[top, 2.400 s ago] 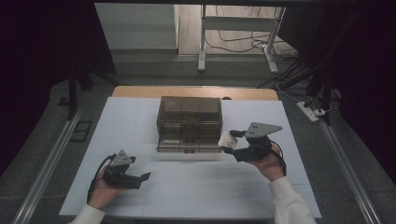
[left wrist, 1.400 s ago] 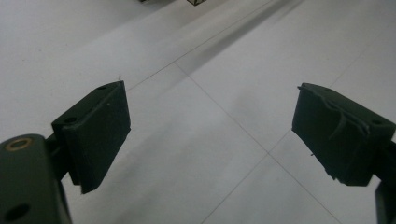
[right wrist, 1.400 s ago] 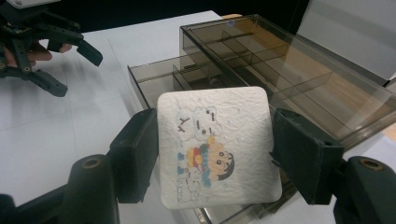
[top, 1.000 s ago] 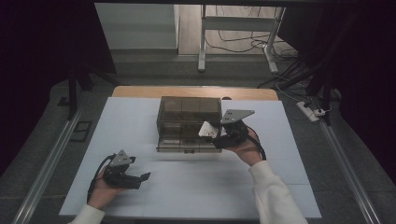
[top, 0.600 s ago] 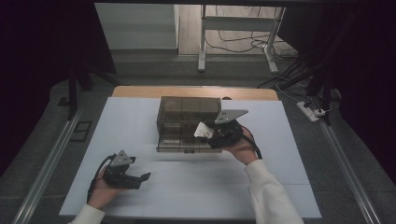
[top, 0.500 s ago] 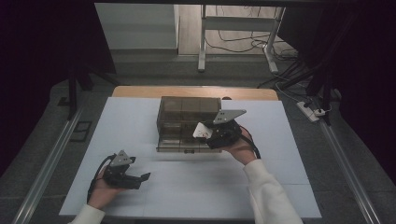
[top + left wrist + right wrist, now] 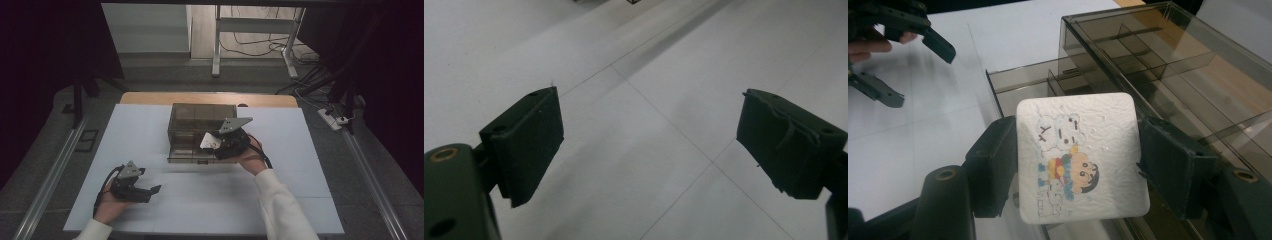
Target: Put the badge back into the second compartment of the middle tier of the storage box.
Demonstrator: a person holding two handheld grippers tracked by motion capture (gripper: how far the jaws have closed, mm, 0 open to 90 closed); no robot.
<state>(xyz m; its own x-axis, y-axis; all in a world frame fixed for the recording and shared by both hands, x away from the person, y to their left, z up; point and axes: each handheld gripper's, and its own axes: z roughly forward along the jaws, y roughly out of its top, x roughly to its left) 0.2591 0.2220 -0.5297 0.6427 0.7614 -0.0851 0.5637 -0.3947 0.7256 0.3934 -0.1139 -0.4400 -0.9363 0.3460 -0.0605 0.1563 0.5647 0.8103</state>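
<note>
One tool (image 7: 1078,170) clamps a tissue pack (image 7: 1080,155), seemingly over the organizer (image 7: 1168,60).

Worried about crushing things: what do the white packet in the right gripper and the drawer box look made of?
White packet: soft crinkled plastic film, seemingly, with a printed cartoon; probably a tissue pack. Drawer box: rigid smoke-tinted clear plastic, glossy; its inner dividers show through the walls.

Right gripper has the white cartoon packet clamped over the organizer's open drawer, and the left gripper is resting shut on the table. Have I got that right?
Not quite. The left gripper is open: the left gripper view shows its jaws standing wide apart with bare table between them. The rest holds: the right gripper has the white cartoon packet clamped over the organizer's open drawer.
</note>
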